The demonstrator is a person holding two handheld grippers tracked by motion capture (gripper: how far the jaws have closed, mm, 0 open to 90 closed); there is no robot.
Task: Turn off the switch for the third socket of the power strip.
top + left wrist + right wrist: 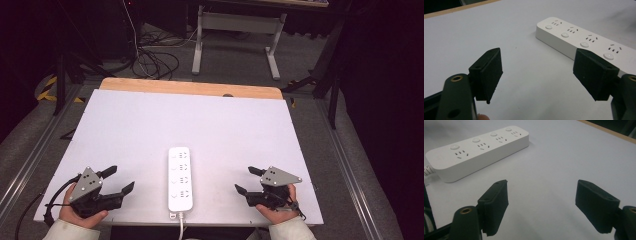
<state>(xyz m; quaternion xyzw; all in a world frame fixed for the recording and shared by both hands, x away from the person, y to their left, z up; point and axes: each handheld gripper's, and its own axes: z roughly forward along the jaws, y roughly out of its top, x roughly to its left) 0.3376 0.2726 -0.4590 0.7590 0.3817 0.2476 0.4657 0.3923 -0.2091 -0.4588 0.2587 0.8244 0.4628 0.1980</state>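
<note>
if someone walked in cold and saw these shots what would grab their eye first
The white power strip lies alone at the near middle of the white table, its four sockets in a row and its cord running off the near edge. On either side of it, the left gripper and the right gripper rest with jaws open and nothing between them.

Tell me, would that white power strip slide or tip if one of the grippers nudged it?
The power strip lies long and flat, so it would probably slide rather than tip. Its smooth plastic looks slippery on the white table. Its cord may drag.
</note>
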